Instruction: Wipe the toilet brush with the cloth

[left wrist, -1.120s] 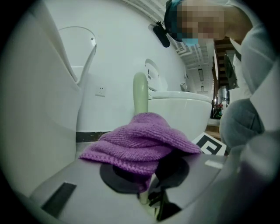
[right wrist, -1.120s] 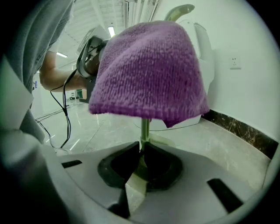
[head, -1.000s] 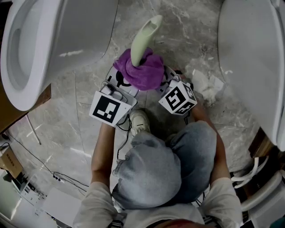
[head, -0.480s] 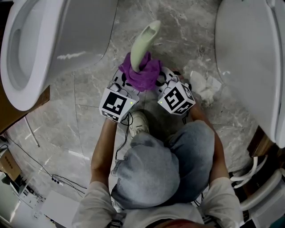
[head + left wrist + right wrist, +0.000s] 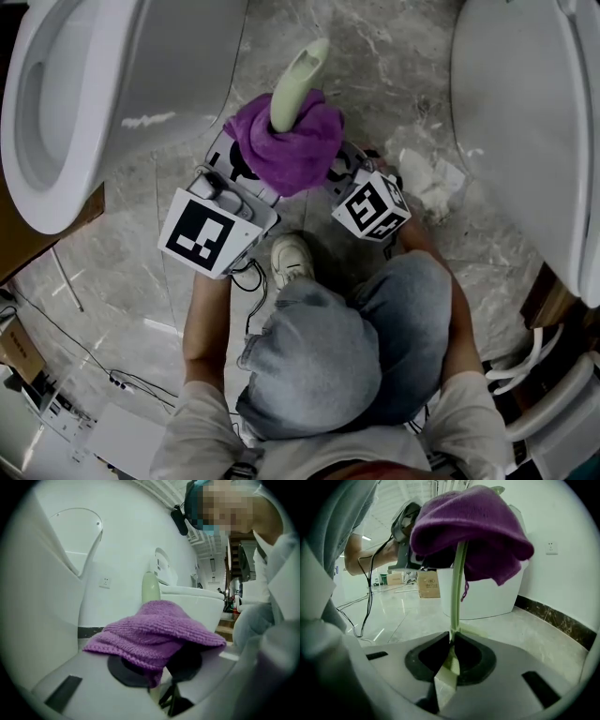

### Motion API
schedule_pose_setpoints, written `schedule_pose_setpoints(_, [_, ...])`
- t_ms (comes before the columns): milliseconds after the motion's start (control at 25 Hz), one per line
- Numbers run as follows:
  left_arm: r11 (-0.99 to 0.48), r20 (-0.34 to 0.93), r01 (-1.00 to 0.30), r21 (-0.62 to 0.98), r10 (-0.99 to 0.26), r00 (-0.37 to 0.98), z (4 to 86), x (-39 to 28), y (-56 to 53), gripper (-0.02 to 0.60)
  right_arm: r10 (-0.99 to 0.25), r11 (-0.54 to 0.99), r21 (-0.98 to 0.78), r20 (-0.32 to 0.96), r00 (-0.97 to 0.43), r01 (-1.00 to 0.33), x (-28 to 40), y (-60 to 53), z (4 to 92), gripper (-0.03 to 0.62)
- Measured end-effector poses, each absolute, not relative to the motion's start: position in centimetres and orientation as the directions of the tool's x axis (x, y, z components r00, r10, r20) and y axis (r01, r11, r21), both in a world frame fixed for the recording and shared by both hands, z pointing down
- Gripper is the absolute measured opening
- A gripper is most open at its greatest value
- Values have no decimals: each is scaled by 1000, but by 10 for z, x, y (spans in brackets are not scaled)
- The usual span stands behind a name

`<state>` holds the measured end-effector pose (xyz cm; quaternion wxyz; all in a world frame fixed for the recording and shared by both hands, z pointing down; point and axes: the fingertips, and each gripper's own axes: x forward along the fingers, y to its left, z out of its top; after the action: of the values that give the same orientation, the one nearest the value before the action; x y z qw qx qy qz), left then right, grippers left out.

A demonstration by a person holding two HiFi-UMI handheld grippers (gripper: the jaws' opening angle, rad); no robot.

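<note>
Centrally, item one: toilet brush (image 5: 295,84), pale green, held nearly upright above the floor (image 5: 394,56), with its upper end standing clear of the wrapping.

Item two: right gripper (image 5: 450,660), jaws pinched on the brush's thin lower stem. It evidently serves as a fixed holder, so that the shaft does not swing while it is rubbed.

Item three: cloth (image 5: 286,155), purple and knitted, bunched like a collar round the shaft just below the upper end.

Item four: left gripper (image 5: 157,677), jaws closed on a hanging fold of the cloth. It comes in from the opposite side, probably so that the fabric can be drawn along the shaft.

Surroundings:
- left toilet (image 5: 112,75) and right toilet (image 5: 525,122), both white, flanking the work
- crumpled paper (image 5: 431,178) on the floor near the right gripper
- white shoe (image 5: 292,258) beneath the grippers
</note>
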<state>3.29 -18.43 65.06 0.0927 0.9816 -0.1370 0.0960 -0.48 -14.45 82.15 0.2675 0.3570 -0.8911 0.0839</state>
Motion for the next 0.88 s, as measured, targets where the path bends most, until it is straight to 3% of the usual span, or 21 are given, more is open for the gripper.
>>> schedule_pose_setpoints(240, [-952, 215, -276, 130, -244, 945, 624, 38, -188, 95, -592, 730, 40, 537, -601, -683, -4, -144, 821, 32])
schedule_pose_setpoints(680, [-955, 81, -276, 104, -269, 960, 569, 40, -195, 147, -586, 727, 35, 551, -594, -686, -5, -145, 824, 34])
schedule_pose_setpoints(880, [-943, -10, -323, 83, -324, 946, 538, 27, -203, 137, -582, 726, 24, 554, -596, -687, -4, -145, 825, 34])
